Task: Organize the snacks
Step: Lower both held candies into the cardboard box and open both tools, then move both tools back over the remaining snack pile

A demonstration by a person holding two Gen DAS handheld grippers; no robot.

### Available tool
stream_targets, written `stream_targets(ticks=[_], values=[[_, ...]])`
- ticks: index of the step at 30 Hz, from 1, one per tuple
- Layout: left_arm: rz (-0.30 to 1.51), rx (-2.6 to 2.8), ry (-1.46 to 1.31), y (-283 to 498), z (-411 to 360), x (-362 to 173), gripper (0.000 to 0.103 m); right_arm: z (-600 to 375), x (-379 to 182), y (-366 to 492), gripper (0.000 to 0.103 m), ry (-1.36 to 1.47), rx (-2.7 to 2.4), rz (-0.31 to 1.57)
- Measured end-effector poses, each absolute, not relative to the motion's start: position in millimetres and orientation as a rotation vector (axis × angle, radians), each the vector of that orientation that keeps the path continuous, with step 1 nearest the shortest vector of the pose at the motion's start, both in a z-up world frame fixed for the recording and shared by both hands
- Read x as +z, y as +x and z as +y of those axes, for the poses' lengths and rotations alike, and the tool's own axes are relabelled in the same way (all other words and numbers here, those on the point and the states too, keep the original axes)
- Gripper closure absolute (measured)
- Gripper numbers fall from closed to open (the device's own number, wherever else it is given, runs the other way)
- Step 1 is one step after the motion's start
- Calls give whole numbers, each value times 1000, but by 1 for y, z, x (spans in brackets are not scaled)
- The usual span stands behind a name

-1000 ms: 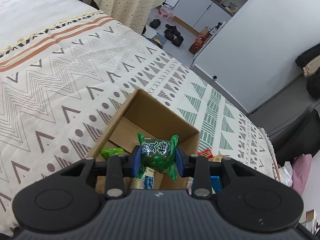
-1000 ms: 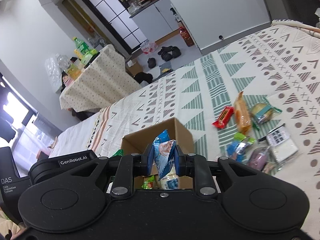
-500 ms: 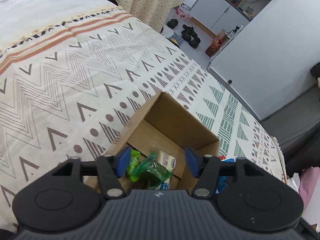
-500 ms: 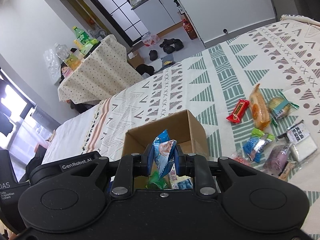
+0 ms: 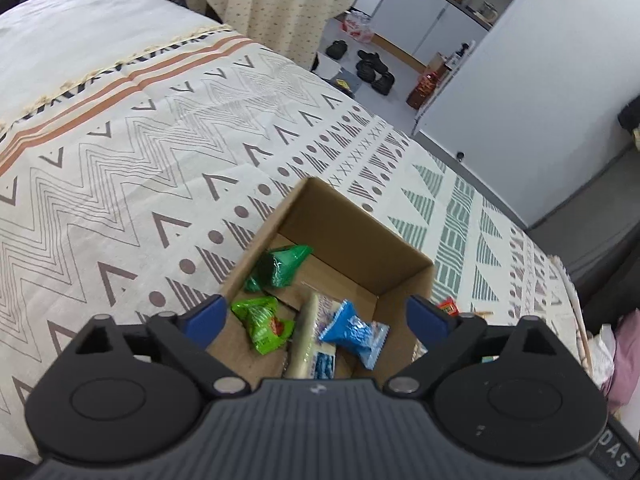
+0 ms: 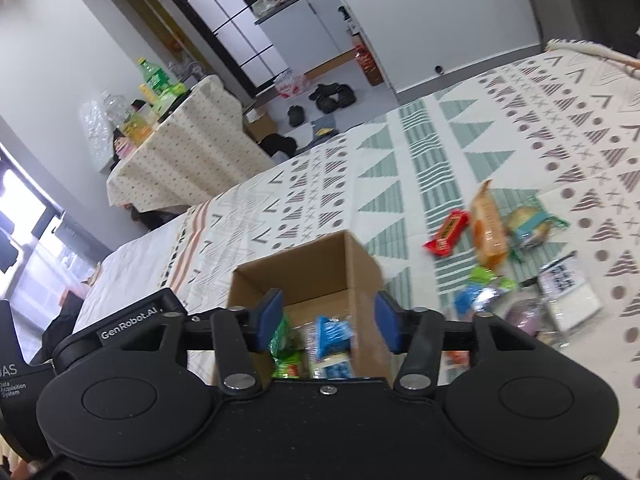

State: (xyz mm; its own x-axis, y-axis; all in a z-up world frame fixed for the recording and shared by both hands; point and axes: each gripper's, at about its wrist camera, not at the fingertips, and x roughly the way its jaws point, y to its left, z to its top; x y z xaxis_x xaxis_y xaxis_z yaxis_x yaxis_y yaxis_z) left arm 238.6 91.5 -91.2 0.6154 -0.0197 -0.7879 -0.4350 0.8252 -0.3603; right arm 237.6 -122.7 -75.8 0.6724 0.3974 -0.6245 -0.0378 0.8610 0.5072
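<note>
Cardboard box (image 5: pixel 352 240) sits lower centre in both views, open-topped, plain brown corrugated walls, resting on the bed (image 5: pixel 120 168) with its printed zigzag-and-triangle cover. We count several snacks inside it: a dark green crinkly packet (image 5: pixel 280 266) at the far left corner, a bright green packet (image 5: pixel 262 322) nearer, a long pale bar in clear wrap (image 5: pixel 310 332) and a blue foil packet (image 5: pixel 354 330) to its right. So part of the job looks done.

Left — a loose pile at the right of the right wrist view, on the bed well apart from the box: a red bar (image 6: pixel 446 234), an orange flat packet (image 6: pixel 486 228), a round cake in clear wrap (image 6: pixel 530 226), a white sachet with black print (image 6: pixel 568 286), plus blurred green, blue and purplish wrappers we can't name.

Left gripper (image 5: pixel 316 314) fingers are spread wide, holding nothing, over the box mouth. Right gripper (image 6: pixel 328 322) fingers are spread too and grip nothing; the blue packet (image 6: pixel 330 334) shows blurred between them, down in the box.

All wrappers look thin, glossy, crumple-prone — light and slippery, we judge.
</note>
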Motion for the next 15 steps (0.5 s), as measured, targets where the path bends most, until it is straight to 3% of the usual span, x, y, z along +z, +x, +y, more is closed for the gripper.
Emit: stream_targets(ticks=[5,12,15], values=[[906,215,-522,238,75,-91,5,-147,-77,227,24,468,218,787],[892,162,-458,237,48,-85,5,-179,-79,213,9,422,155,780],[891,144,-430,236,37,-85,5,-193,-79,210,8,417,136,777]])
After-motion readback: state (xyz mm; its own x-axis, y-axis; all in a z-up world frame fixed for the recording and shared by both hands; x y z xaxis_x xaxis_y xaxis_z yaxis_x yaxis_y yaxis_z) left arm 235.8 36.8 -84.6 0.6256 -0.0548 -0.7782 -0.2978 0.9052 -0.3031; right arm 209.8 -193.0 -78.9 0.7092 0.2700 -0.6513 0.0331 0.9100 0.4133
